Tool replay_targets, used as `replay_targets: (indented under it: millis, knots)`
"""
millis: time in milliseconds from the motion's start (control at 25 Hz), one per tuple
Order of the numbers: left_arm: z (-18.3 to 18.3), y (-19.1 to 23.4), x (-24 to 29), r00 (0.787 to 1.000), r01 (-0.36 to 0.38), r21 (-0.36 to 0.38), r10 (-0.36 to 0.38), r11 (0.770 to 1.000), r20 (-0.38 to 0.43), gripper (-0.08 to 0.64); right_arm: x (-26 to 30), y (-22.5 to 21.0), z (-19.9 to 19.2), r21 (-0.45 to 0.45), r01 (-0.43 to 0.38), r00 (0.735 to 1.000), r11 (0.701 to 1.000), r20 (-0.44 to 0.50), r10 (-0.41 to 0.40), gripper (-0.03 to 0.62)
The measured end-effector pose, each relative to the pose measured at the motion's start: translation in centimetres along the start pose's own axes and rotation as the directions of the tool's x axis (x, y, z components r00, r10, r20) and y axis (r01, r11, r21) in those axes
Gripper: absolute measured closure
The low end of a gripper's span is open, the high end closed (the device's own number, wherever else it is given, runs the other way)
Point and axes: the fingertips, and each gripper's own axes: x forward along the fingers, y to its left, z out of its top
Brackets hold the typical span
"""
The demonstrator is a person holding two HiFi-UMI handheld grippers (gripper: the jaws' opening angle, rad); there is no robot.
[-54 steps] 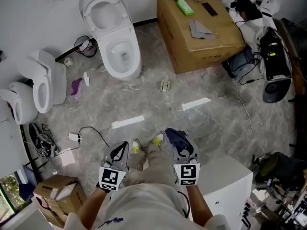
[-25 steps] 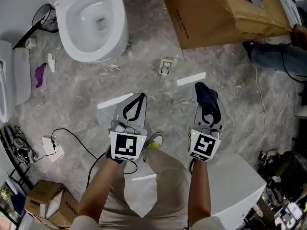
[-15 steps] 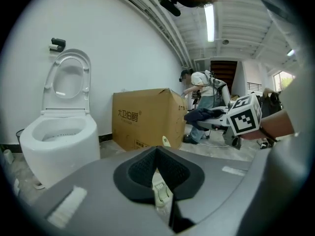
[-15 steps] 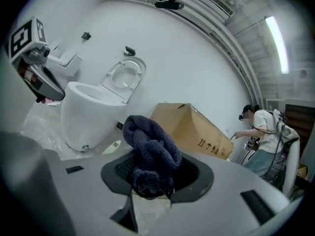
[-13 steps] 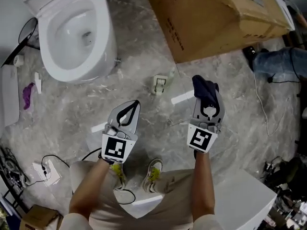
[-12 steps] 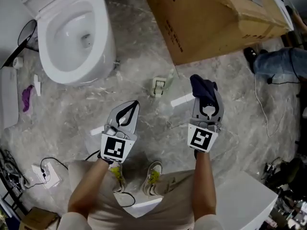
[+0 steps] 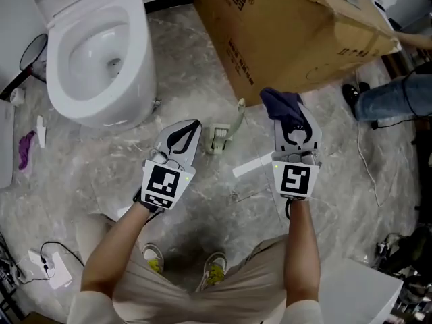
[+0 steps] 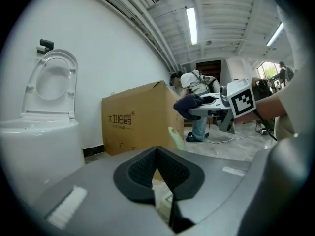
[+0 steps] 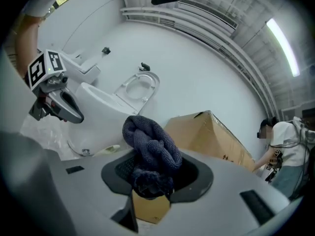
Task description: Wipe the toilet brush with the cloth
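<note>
Right gripper (image 7: 294, 117) is clamped on the dark cloth (image 7: 279, 104). Left gripper (image 7: 194, 124) is closed, empty. The brush (image 7: 219, 138) lies on the floor between them, just beside the box (image 7: 290, 32).

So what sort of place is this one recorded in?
Probably a lab or workshop mocked up as a bathroom rather than a real one. A toilet stands right beside a big cardboard box, under an open industrial ceiling with strip lights.
</note>
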Motion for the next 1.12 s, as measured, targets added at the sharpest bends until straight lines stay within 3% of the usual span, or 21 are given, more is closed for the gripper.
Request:
replay_targets:
  millis: [240, 400, 520, 680, 1120]
  knots:
    - [0.7, 2.0, 1.1, 1.0, -0.024, -0.09, 0.025, 0.996, 0.012, 0.56, 0.7, 0.2, -1.2, 0.01, 0.003, 1.0, 1.0, -0.022, -0.003, 0.439]
    - [1.5, 2.3, 1.5, 1.0, -0.015, -0.144, 0.017, 0.989, 0.017, 0.56, 1.4, 0.9, -2.6, -0.033, 0.024, 0.992, 0.999, -0.124, -0.028, 0.439]
    - [0.7, 1.8, 1.5, 1.0, -0.004, -0.114, 0.005, 0.993, 0.004, 0.56, 1.6, 2.0, -2.7, -0.058, 0.024, 0.988, 0.998, -0.15, -0.032, 0.439]
    - [0.1, 1.2, 1.4, 1.0, -0.003, -0.09, 0.003, 0.996, -0.003, 0.56, 1.4, 2.9, -1.3, -0.099, 0.048, 0.993, 0.994, -0.106, -0.059, 0.437]
    - [0.5, 1.2, 0.6, 1.0, 0.006, -0.076, -0.006, 0.997, 0.007, 0.56, 1.7, 5.9, -2.0, -0.18, -0.01, 0.987, 0.984, -0.157, -0.019, 0.436]
